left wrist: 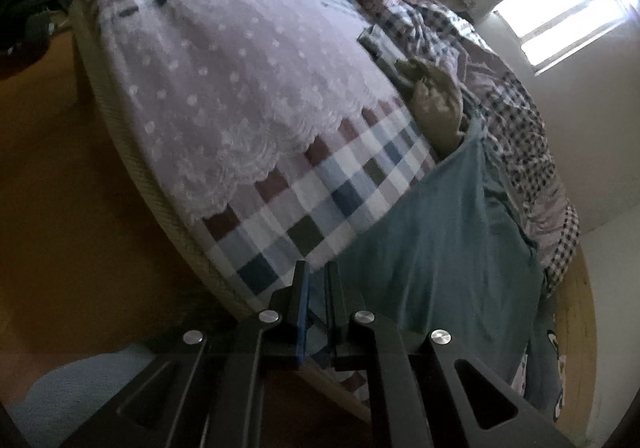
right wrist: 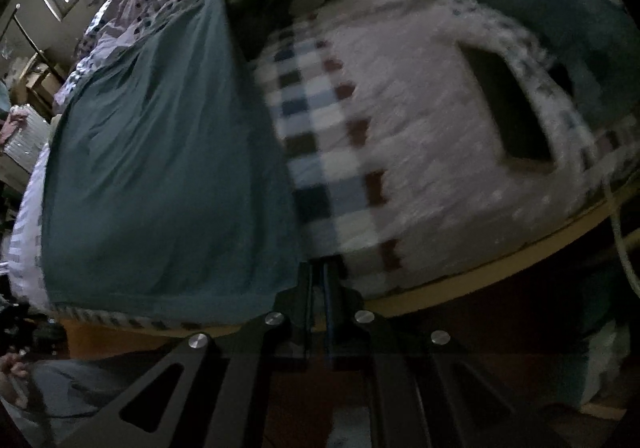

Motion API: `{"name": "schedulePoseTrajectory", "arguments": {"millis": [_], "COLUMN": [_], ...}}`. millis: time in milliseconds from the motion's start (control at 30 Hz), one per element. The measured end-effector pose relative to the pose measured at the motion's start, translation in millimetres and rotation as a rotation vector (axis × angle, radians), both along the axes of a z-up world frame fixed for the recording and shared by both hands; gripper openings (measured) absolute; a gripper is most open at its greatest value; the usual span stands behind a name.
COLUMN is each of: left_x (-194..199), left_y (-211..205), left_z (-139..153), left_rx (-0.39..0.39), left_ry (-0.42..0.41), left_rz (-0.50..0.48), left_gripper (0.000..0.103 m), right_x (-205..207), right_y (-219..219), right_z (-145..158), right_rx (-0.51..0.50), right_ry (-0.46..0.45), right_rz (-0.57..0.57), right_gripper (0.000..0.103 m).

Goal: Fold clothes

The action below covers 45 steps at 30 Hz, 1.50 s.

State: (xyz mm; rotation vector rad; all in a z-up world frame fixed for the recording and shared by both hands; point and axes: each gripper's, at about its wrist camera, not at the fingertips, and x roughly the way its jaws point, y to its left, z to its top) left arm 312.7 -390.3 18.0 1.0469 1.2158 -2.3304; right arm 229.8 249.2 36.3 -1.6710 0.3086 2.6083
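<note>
**Teal garment spread on the bed, both grippers low at the near edge**

A teal garment (left wrist: 452, 240) lies flat on the checked bedsheet (left wrist: 320, 208), stretched out long with one straight side edge and a few soft creases. In the right wrist view it fills the area from 9 to 11 o'clock (right wrist: 160, 152); in the left wrist view it runs from 5 toward 1 o'clock. Whether this is a full single layer or already one fold over itself cannot be told, so the scene fits either a piece laid out for folding or one part-folded lengthwise. A crumpled tan cloth (left wrist: 436, 100) sits at the garment's far end, and a pink dotted blanket (left wrist: 248, 88) covers the bed beside it. A rumpled checked duvet (left wrist: 520, 116) lies beyond, toward 2 o'clock. No neat folded stack is visible.

The left gripper (left wrist: 318, 288) points at the near bed edge, just beside the garment's corner, its fingers drawn close with a narrow gap; whether cloth sits between them cannot be told. The right gripper (right wrist: 319, 288) sits likewise at the garment's near corner, fingers nearly together, contents unclear through the blur.
</note>
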Motion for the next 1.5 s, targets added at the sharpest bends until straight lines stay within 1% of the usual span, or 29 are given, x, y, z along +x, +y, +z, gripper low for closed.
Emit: {"name": "schedulePoseTrajectory", "arguments": {"millis": [33, 67, 100, 133, 167, 200, 233, 300, 333, 400, 467, 500, 567, 633, 667, 733, 800, 867, 933, 1033, 1100, 1200, 1333, 1367, 1400, 1433, 1467, 1500], "left_x": [-1, -4, -7, -12, -17, -24, -33, -57, -70, -97, -124, -143, -178, -211, -226, -261, -291, -312, -323, -332, -339, -345, -349, -350, -351, -351, -350, -351], "left_y": [1, 3, 5, 9, 13, 20, 27, 47, 59, 82, 103, 117, 141, 163, 172, 195, 211, 220, 227, 228, 224, 218, 224, 225, 227, 228, 228, 227], "left_z": [6, 13, 21, 28, 36, 45, 53, 68, 75, 84, 90, 91, 91, 90, 89, 84, 73, 57, 39, 8, -4, -11, -13, -15, -17, -18, -17, -17], "left_rx": [-0.017, -0.031, -0.045, -0.052, -0.057, -0.063, -0.071, -0.083, -0.087, -0.1, -0.103, -0.092, -0.078, -0.062, -0.06, -0.069, -0.063, -0.037, -0.028, -0.034, -0.028, -0.011, -0.042, -0.049, -0.058, -0.068, -0.071, -0.073], "left_ry": [0.018, 0.047, 0.078, 0.12, 0.163, 0.209, 0.245, 0.317, 0.346, 0.397, 0.431, 0.456, 0.473, 0.492, 0.501, 0.517, 0.506, 0.494, 0.469, 0.39, 0.359, 0.344, 0.34, 0.332, 0.326, 0.324, 0.325, 0.324], "left_rz": [-0.004, -0.018, -0.033, -0.056, -0.082, -0.114, -0.145, -0.23, -0.273, -0.347, -0.403, -0.448, -0.505, -0.558, -0.578, -0.625, -0.659, -0.681, -0.69, -0.691, -0.684, -0.671, -0.688, -0.689, -0.691, -0.692, -0.692, -0.691], "left_gripper": [0.012, 0.017, 0.027, 0.039, 0.045, 0.058, 0.066, 0.072, 0.076, 0.08, 0.083, 0.083, 0.083, 0.083, 0.083, 0.083, 0.083, 0.083, 0.083, 0.083, 0.083, 0.083, 0.083, 0.083, 0.083, 0.083, 0.083, 0.083], "right_x": [-2, -2, -4, -6, -10, -14, -20, -34, -41, -60, -78, -88, -119, -149, -171, -209, -258, -316, -351, -400, -433, -481, -546, -554, -557, -559, -561, -562], "right_y": [5, 8, 11, 13, 13, 12, 11, 6, 2, -7, -18, -24, -39, -51, -60, -70, -79, -85, -92, -101, -107, -116, -129, -130, -132, -136, -140, -144], "right_z": [5, 10, 16, 22, 28, 35, 44, 59, 66, 85, 103, 110, 128, 142, 151, 159, 163, 158, 141, 115, 98, 72, 37, 31, 27, 29, 31, 33], "right_rx": [-0.002, -0.01, -0.017, -0.023, -0.032, -0.041, -0.052, -0.077, -0.089, -0.109, -0.108, -0.096, -0.068, -0.042, -0.016, -0.001, 0.01, 0.0, 0.023, 0.065, 0.093, 0.134, 0.189, 0.202, 0.21, 0.223, 0.238, 0.253], "right_ry": [0.009, 0.027, 0.044, 0.062, 0.086, 0.111, 0.133, 0.174, 0.193, 0.234, 0.267, 0.277, 0.3, 0.319, 0.337, 0.361, 0.356, 0.319, 0.274, 0.207, 0.162, 0.094, 0.003, -0.015, -0.027, -0.014, 0.005, 0.024], "right_rz": [-0.01, -0.017, -0.023, -0.027, -0.027, -0.026, -0.017, 0.003, 0.014, 0.048, 0.093, 0.114, 0.17, 0.224, 0.252, 0.303, 0.336, 0.364, 0.388, 0.423, 0.445, 0.479, 0.523, 0.539, 0.554, 0.566, 0.578, 0.59], "right_gripper": [0.013, 0.014, 0.019, 0.027, 0.03, 0.034, 0.037, 0.04, 0.044, 0.046, 0.047, 0.048, 0.05, 0.056, 0.057, 0.064, 0.067, 0.067, 0.067, 0.067, 0.067, 0.067, 0.064, 0.064, 0.049, 0.013, 0.003, 0.003]}}
